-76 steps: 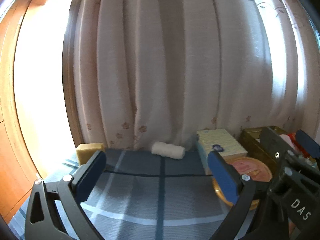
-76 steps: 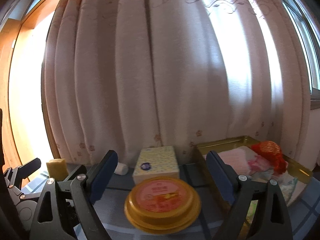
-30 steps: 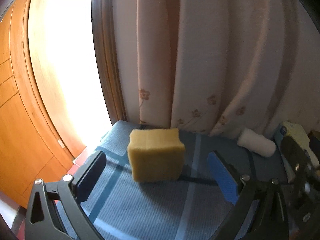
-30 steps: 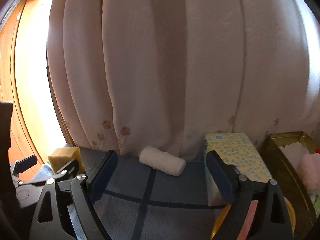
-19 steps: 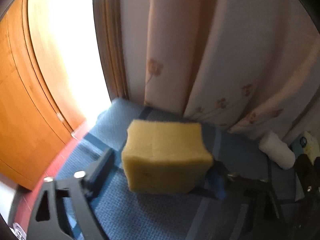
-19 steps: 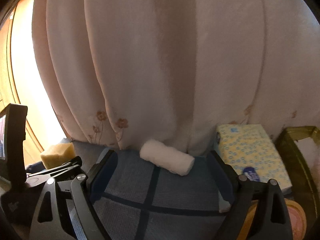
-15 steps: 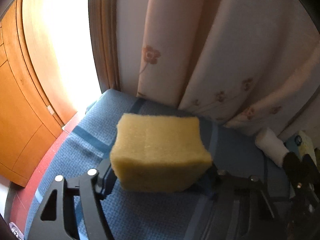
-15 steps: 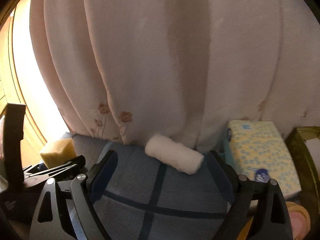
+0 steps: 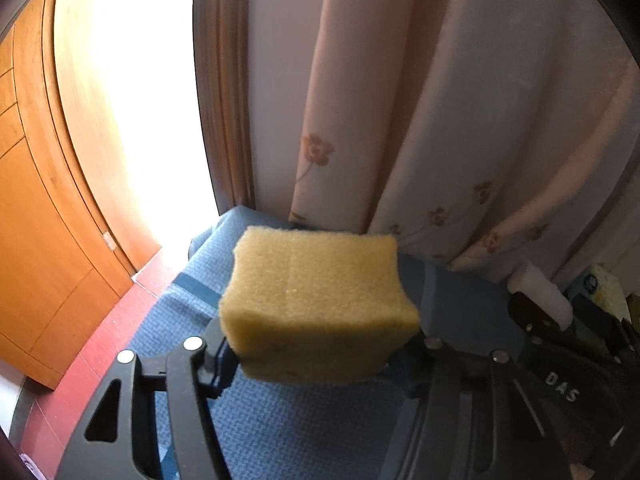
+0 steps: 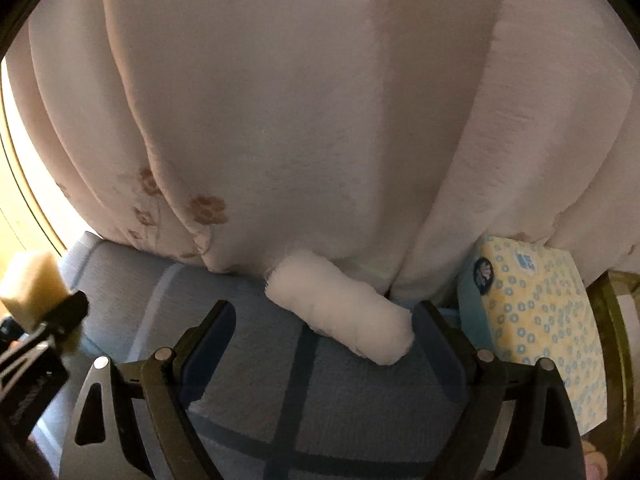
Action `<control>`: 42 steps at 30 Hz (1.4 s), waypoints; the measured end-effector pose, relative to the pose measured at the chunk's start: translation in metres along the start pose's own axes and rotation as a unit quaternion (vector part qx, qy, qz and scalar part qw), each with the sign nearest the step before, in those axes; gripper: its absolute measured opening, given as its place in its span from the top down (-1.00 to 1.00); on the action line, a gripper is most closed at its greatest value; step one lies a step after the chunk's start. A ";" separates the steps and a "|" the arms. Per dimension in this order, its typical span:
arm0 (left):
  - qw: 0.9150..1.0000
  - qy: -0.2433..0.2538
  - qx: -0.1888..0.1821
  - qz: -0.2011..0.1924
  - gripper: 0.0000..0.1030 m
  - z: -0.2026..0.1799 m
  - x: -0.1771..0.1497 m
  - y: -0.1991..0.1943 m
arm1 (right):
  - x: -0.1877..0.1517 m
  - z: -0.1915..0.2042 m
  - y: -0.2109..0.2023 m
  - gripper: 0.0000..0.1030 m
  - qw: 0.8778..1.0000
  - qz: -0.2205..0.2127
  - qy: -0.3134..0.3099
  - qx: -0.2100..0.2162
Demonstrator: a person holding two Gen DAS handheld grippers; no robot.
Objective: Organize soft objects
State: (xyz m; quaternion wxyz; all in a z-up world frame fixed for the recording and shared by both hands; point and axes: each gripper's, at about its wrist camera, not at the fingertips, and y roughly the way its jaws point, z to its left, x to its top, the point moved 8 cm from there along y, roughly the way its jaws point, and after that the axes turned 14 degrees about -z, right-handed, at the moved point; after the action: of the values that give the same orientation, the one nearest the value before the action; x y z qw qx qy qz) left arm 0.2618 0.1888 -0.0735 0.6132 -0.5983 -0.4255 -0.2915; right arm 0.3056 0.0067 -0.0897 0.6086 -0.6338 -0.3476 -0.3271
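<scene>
A yellow sponge block (image 9: 316,300) sits between the pads of my left gripper (image 9: 316,348), whose jaws are closing; the pads pinch its lower sides in. The right wrist view shows the same sponge (image 10: 30,288) at the far left. A white rolled cloth (image 10: 340,312) lies on the blue checked tablecloth (image 10: 260,400) against the curtain, its near end just between the tips of my right gripper (image 10: 326,320). That gripper stands open and does not touch it. The roll (image 9: 540,296) also appears at the right of the left wrist view.
A pale flowered curtain (image 10: 320,120) hangs close behind the roll. A yellow dotted tissue pack (image 10: 536,320) lies right of the roll, and a gold tray rim (image 10: 616,320) stands beyond it. The table edge, a red floor (image 9: 100,348) and wooden panelling (image 9: 40,240) are on the left.
My left gripper's jaws have come together on the sponge, which now sits tilted and larger in view. My right gripper has moved closer to the white roll, staying open.
</scene>
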 end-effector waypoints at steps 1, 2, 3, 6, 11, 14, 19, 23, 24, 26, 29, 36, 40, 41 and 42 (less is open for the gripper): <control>1.000 0.000 0.000 -0.001 -0.18 -0.003 0.001 0.002 | 0.000 0.000 0.001 -0.68 1.000 0.001 -0.006 -0.003; 1.000 -0.001 -0.001 -0.001 -0.18 -0.004 0.001 0.001 | 0.000 -0.001 0.002 -0.59 1.000 0.001 -0.016 -0.013; 1.000 -0.001 -0.001 -0.001 -0.18 -0.004 0.002 0.000 | 0.002 -0.003 0.003 -0.35 0.999 -0.001 -0.026 -0.026; 1.000 0.000 0.004 -0.003 -0.19 0.001 0.002 0.003 | 0.003 -0.008 0.003 -0.04 0.998 -0.003 -0.044 -0.037; 1.000 0.002 0.003 -0.009 -0.19 0.002 0.003 0.001 | 0.003 -0.014 -0.014 0.48 0.999 -0.032 -0.033 -0.026; 1.000 0.005 0.001 -0.018 -0.19 0.003 0.003 -0.003 | 0.008 -0.016 -0.034 0.98 0.997 -0.072 0.010 0.021; 1.000 0.004 0.004 -0.024 -0.19 0.003 0.003 -0.008 | 0.009 -0.010 -0.068 0.98 0.989 -0.125 0.027 0.074; 1.000 -0.001 0.007 -0.021 -0.19 0.008 0.003 -0.007 | 0.014 -0.013 -0.062 0.92 0.991 -0.117 0.012 0.067; 1.000 -0.002 0.007 -0.021 -0.19 0.008 0.003 -0.008 | 0.014 -0.014 -0.058 0.73 0.992 -0.108 0.006 0.066; 1.000 -0.003 0.006 -0.024 -0.20 0.007 0.005 -0.010 | 0.013 -0.005 -0.052 0.00 0.994 -0.088 0.001 0.069; 1.000 0.005 0.009 -0.026 -0.20 0.006 0.006 -0.011 | 0.010 0.000 -0.059 -0.62 0.993 -0.094 0.001 0.070; 1.000 0.011 0.008 -0.020 -0.20 0.005 0.005 -0.011 | -0.004 0.012 -0.024 -0.62 0.997 -0.011 -0.021 0.078; 1.000 0.009 0.008 -0.011 -0.20 0.006 0.005 -0.010 | -0.005 0.003 -0.020 -0.05 0.998 -0.006 -0.025 0.053; 1.000 0.009 0.007 -0.007 -0.20 0.006 0.005 -0.006 | -0.005 -0.001 -0.019 0.10 0.999 -0.006 -0.029 0.041; 1.000 0.009 0.007 -0.004 -0.20 0.006 0.004 -0.005 | -0.005 -0.006 -0.020 0.19 0.999 -0.005 -0.030 0.036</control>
State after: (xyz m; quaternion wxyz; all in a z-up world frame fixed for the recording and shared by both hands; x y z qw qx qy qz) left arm 0.2585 0.1945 -0.0681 0.6198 -0.5897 -0.4242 -0.2969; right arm 0.2860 0.0010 -0.0830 0.6185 -0.6193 -0.3807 -0.2984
